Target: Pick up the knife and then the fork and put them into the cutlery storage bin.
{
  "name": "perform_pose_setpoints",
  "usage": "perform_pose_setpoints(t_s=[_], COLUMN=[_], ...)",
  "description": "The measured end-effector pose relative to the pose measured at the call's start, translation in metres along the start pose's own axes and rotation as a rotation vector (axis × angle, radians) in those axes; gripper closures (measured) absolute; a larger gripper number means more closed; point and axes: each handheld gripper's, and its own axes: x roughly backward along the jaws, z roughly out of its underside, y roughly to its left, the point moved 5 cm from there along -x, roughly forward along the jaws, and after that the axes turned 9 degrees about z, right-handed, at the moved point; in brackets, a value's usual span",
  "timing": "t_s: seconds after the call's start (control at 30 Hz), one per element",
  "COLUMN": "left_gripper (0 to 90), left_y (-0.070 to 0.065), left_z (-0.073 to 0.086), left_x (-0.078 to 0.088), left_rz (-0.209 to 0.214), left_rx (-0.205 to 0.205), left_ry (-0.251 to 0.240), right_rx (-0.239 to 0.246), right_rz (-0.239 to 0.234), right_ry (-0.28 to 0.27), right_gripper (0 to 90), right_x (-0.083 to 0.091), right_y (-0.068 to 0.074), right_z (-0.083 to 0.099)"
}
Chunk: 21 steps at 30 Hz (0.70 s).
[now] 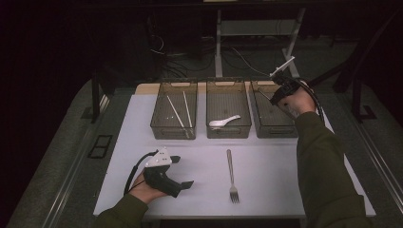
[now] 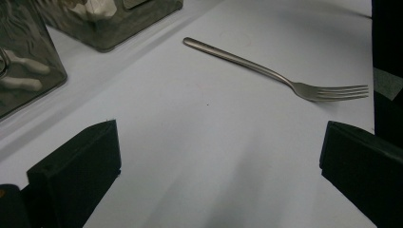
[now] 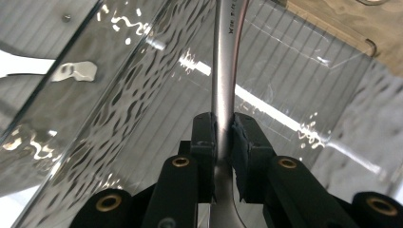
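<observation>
My right gripper (image 1: 279,91) hangs over the right-hand clear bin (image 1: 278,134), held by a hand in a green sleeve. In the right gripper view its jaws (image 3: 223,128) are shut on the handle of a metal utensil (image 3: 225,57), which points down into that bin; the held end is hidden, so I cannot tell what kind it is. A metal fork (image 1: 231,175) lies on the white mat, tines toward the near edge. My left gripper (image 1: 183,172) rests on the mat to the fork's left, jaws (image 2: 218,142) open and empty, the fork (image 2: 266,71) ahead of them.
Three clear bins stand in a row at the back of the white mat (image 1: 142,190). The left bin (image 1: 154,126) holds white chopsticks (image 1: 178,114). The middle bin (image 1: 228,135) holds a white spoon (image 1: 224,122). Dark floor and table legs lie beyond.
</observation>
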Motion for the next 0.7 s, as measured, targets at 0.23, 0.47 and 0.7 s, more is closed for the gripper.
perform_pose_setpoints(t_s=[0.23,0.47,0.7], left_gripper=[0.0,0.0,0.0], left_y=[0.001,0.000,0.000], left_z=[0.001,0.001,0.000], left_x=[0.000,0.001,0.001], left_rz=[0.001,0.000,-0.002], left_rx=[-0.002,-0.005,-0.002], left_ry=[0.005,0.004,0.000], right_rx=[0.017,-0.002,-0.032], right_rz=[0.000,0.007,-0.037], right_ry=[0.042,0.001,-0.089], right_gripper=[79.6,80.7,56.8], right_x=[-0.021,-0.016,0.002], right_y=[0.010,0.011,0.008], right_z=[-0.002,-0.004,0.001])
